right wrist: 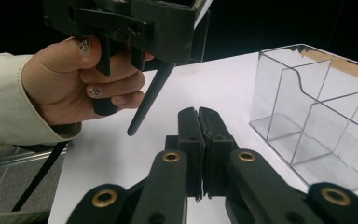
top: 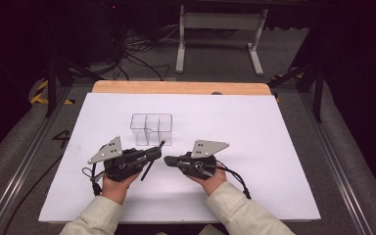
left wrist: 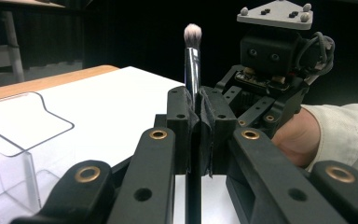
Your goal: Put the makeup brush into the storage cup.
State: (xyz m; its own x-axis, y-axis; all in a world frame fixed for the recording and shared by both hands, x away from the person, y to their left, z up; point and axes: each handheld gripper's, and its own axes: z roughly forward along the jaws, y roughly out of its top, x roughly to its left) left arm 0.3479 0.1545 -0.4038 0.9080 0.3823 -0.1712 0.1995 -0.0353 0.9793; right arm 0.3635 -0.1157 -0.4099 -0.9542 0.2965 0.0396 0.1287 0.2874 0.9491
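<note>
Clamping a slim black makeup brush (left wrist: 192, 60), left gripper (left wrist: 199, 112), right gripper (right wrist: 199, 122) closed empty, clear acrylic organizer (top: 151, 129)

Right gripper (right wrist: 199, 116) closed (nothing between) beside clear organizer (right wrist: 307, 107); brush handle (right wrist: 149, 100) hangs ahead.

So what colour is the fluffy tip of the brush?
White with greyish ends, seen best in the left gripper view: brush tip.

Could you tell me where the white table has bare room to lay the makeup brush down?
The white table is bare right of the clear organizer and along its left edge. It is crowded in front of the organizer, where the left gripper, shut on the makeup brush, faces the shut right gripper.
</note>
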